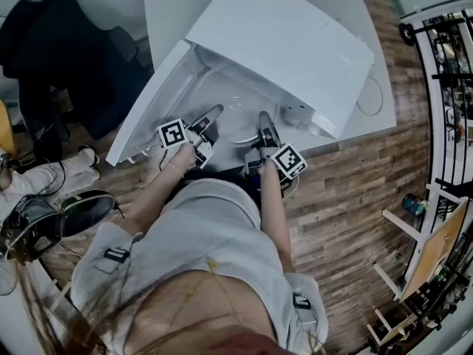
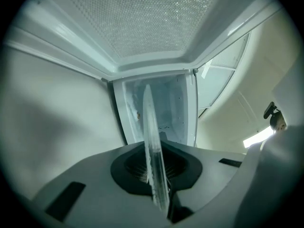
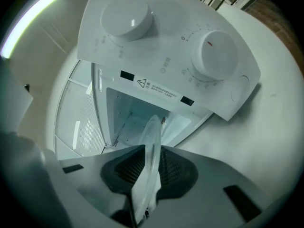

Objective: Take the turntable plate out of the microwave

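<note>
two claws: left claw (image 1: pixel 211 117) and right claw (image 1: pixel 264 125) each clenched on the turntable plate (image 2: pixel 150 132) rim
microwave (image 1: pixel 288 43): door open

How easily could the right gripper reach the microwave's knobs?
Probably not easily: the right gripper is clamped on the glass plate. Nothing blocks the knobs, but it must let go first.

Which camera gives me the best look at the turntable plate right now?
Head view: it shows the turntable plate as a round disc inside the microwave. The gripper views show only its rim edge-on, clamped in the left tongs and right tongs.
</note>
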`<state>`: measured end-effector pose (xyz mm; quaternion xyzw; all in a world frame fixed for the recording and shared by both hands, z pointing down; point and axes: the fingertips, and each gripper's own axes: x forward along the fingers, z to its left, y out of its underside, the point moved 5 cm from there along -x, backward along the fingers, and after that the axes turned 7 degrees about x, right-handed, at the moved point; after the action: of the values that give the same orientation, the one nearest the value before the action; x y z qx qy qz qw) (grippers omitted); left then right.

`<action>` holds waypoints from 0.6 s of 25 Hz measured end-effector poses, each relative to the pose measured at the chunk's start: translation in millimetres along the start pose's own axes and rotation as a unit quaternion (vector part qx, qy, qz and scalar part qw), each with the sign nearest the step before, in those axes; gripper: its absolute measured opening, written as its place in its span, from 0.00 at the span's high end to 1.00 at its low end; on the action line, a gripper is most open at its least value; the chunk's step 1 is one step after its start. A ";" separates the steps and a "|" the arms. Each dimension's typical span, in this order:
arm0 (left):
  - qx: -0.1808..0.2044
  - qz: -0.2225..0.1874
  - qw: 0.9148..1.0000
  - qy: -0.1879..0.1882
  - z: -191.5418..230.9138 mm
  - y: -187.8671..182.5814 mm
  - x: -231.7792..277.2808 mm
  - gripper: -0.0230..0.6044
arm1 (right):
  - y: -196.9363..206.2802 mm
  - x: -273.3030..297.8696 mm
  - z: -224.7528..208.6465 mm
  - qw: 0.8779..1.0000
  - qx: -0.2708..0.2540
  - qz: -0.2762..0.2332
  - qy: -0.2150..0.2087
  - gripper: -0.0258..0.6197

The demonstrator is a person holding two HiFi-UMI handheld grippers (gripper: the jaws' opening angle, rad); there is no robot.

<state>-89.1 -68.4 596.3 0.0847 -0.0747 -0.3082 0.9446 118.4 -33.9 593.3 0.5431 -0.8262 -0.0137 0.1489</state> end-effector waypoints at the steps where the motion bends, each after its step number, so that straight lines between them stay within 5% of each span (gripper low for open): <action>1: 0.000 -0.001 1.000 0.002 -4.4 -0.3 -3.5 0.89 | 1.9 -2.0 4.9 1.000 -0.001 0.002 -0.001 0.84; 15: 0.010 0.001 1.000 0.014 -46.0 5.2 -35.6 0.89 | 18.4 -32.3 42.2 0.999 -0.011 0.012 -0.032 0.85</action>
<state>-105.7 -37.8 549.4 0.0985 -0.0643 -0.3048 0.9451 102.8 -3.1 548.9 0.5309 -0.8368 -0.0380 0.1283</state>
